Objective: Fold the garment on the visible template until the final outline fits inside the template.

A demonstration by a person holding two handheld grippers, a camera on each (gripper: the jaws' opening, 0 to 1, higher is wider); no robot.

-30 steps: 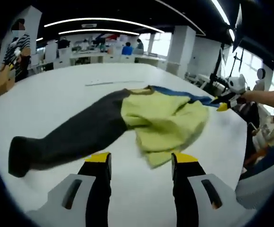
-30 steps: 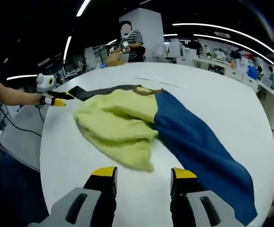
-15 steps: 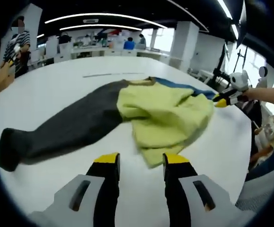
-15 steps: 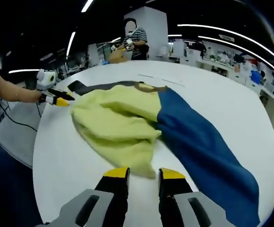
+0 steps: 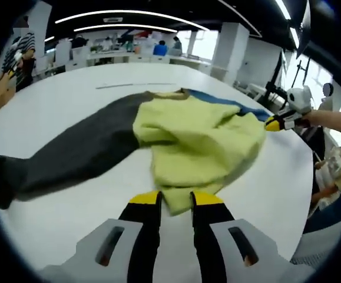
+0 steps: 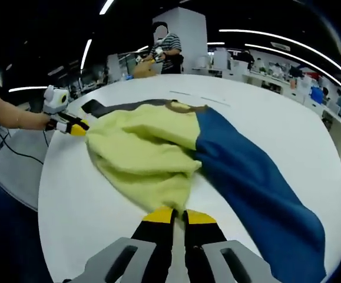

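The garment lies spread on the white round table [image 5: 58, 206]. It has a yellow-green body [image 5: 199, 141], a dark grey sleeve [image 5: 70, 156] and a blue sleeve [image 6: 247, 171]. My left gripper [image 5: 176, 200] has its jaws drawn in on the near corner of the yellow hem, with cloth between them. My right gripper [image 6: 179, 215] is shut on the opposite hem corner. Each gripper shows in the other's view at the far cloth edge: the right gripper [image 5: 278, 122] and the left gripper [image 6: 76, 126], each held by a hand. A thin line [image 5: 126, 85] is marked on the table beyond the collar.
A person in a striped top [image 6: 167, 47] stands past the table's far side. Desks and other people [image 5: 158, 48] line the back of the room. The table edge [image 6: 43, 194] runs close to my right gripper, with cables hanging over it.
Both pairs of jaws have narrowed from wide open. Both grippers moved forward onto the yellow hem, which now sits between the fingers.
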